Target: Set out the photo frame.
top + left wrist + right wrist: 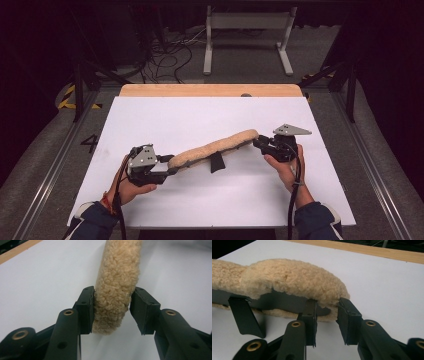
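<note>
A long tan fleece pad (215, 147) with a dark backing hangs a little above the white sheet, stretched between my two grippers. A short black strap (216, 162) dangles from its underside near the middle. My left gripper (170, 167) holds the near-left end. In the left gripper view both pads (86, 311) press into the fleece (116, 277). My right gripper (259, 142) holds the far-right end. In the right gripper view its jaws close around the pad's tip (332, 302), one on the dark backing and one on the fleece. The strap (245, 317) hangs at the left there.
A white sheet (200, 115) covers the table, with a wooden edge (210, 90) along the back. Behind the table stand a white metal frame (247, 22) and loose cables (165, 55) on the floor. Metal rails run along both sides.
</note>
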The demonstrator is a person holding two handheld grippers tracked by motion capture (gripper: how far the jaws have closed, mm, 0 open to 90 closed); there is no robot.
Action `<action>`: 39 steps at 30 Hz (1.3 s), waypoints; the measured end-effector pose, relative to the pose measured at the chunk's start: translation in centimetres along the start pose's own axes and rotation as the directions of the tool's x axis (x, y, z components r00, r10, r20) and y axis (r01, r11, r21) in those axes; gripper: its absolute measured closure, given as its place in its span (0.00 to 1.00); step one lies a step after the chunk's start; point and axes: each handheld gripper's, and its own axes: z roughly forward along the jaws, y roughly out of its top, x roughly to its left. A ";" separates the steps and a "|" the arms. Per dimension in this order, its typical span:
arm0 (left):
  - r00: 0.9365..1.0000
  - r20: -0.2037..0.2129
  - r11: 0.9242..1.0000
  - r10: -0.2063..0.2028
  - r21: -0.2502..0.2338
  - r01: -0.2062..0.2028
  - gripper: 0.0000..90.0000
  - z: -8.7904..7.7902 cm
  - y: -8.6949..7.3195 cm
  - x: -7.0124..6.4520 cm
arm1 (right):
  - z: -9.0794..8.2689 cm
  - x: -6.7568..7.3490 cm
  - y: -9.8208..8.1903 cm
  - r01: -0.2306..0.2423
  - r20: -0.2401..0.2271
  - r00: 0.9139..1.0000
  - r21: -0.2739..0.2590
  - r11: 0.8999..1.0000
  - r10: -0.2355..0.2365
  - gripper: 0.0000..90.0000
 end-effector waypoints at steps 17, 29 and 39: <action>0.999 0.021 1.000 0.029 -0.009 -0.029 0.54 0.0 -0.3 -1.2 | 0.2 2.2 -0.6 0.064 -0.050 0.997 0.007 0.998 -0.064 0.78; 0.998 0.042 0.999 0.041 -0.016 -0.041 0.58 0.0 -0.4 -1.4 | 1.6 6.7 -2.9 0.158 -0.130 0.980 0.075 0.985 -0.147 0.66; 0.997 0.068 1.000 0.030 0.002 -0.030 0.53 1.1 -1.2 -0.8 | 4.0 9.5 -3.6 0.165 -0.099 0.983 0.077 0.983 -0.157 0.43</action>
